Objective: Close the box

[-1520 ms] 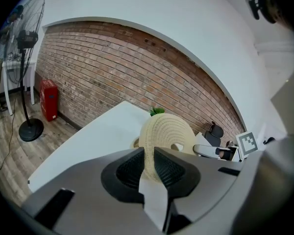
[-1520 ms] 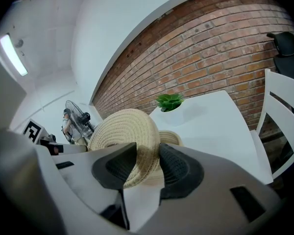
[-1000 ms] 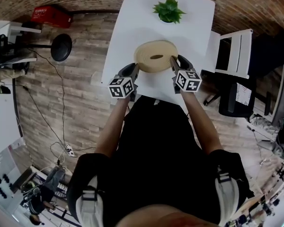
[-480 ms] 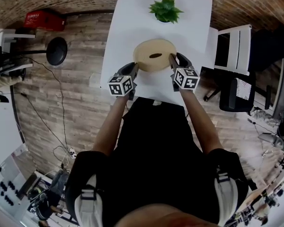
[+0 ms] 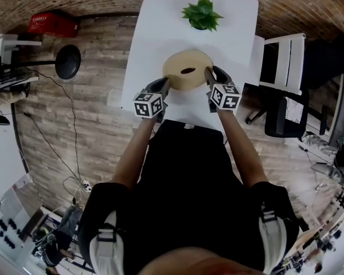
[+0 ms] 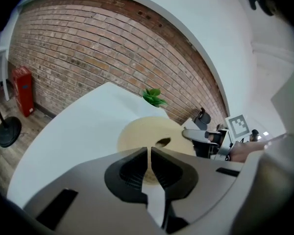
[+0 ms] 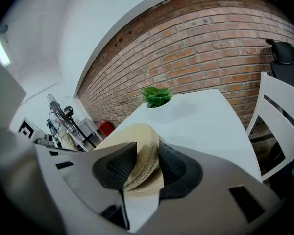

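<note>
A round woven straw box (image 5: pixel 187 69) with a dark hole in its lid sits on the white table (image 5: pixel 160 16). My right gripper (image 5: pixel 208 73) is at its right edge. In the right gripper view the woven rim (image 7: pixel 143 153) is pinched between the pads of my right gripper (image 7: pixel 147 161). My left gripper (image 5: pixel 165 83) is at the box's left edge. Its jaws are closing, and in the left gripper view the left gripper (image 6: pixel 149 156) shows only a thin slit with nothing between the pads. There the box (image 6: pixel 149 133) lies just beyond the tips.
A green potted plant (image 5: pixel 202 13) stands at the table's far end. A white chair (image 5: pixel 284 59) is to the right of the table. A red case (image 5: pixel 51 23) and a round black base (image 5: pixel 67 62) are on the wood floor to the left.
The box looked taller a second ago, with its top raised; now the lid lies flat and low. Both grippers stay at the box's two sides.
</note>
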`<state>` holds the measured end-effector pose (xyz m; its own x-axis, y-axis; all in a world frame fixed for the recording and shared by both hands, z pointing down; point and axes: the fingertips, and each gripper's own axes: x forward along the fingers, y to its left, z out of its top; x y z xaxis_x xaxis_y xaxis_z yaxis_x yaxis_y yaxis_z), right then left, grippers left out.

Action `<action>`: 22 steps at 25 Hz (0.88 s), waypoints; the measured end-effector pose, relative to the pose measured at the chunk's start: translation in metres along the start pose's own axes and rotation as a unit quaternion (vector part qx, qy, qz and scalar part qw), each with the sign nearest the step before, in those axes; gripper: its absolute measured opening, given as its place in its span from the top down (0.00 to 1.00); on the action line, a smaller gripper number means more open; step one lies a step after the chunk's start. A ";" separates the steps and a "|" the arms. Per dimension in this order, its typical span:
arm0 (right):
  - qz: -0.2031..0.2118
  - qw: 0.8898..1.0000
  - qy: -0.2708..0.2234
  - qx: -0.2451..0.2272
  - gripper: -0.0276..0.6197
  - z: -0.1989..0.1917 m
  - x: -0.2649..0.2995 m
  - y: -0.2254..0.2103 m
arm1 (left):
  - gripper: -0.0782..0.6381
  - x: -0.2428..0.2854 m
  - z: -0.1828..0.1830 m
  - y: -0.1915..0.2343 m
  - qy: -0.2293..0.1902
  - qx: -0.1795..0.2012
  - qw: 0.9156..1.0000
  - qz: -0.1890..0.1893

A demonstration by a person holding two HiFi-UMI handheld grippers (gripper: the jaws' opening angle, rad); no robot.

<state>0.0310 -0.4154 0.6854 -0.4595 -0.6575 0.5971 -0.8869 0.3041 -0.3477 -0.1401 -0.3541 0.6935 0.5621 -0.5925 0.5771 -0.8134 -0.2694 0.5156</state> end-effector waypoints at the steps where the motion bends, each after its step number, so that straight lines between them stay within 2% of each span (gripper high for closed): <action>1: 0.004 1.000 0.003 -0.005 0.75 -0.001 0.002 0.003 | 0.84 0.004 0.001 -0.007 0.002 0.008 1.000 -0.012; 4: -0.005 1.000 0.012 -0.024 0.75 -0.005 0.006 0.008 | 0.84 0.015 0.005 -0.020 0.006 0.038 0.999 -0.016; 7: -0.016 1.000 0.007 -0.015 0.75 -0.006 0.006 0.006 | 0.84 0.018 0.006 -0.026 -0.001 0.026 0.999 -0.024; 9: -0.013 1.000 0.006 -0.011 0.75 -0.006 0.006 0.006 | 0.84 0.019 0.003 -0.025 0.003 0.033 0.999 -0.025; 14: -0.009 1.000 0.009 -0.015 0.75 -0.006 0.007 0.006 | 0.84 0.017 0.000 -0.014 0.009 0.046 0.999 -0.010; 18: -0.011 1.000 0.007 -0.014 0.75 -0.006 0.007 0.005 | 0.84 0.011 0.008 -0.007 -0.006 0.042 0.999 -0.001; 22: -0.009 1.000 0.007 -0.013 0.75 -0.006 0.006 0.006 | 0.84 -0.001 0.010 0.009 -0.017 0.038 0.999 0.025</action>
<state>0.0225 -0.4135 0.6917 -0.4439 -0.6534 0.6132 -0.8959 0.3100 -0.3182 -0.1494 -0.3638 0.6916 0.5170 -0.6307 0.5787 -0.8496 -0.2959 0.4366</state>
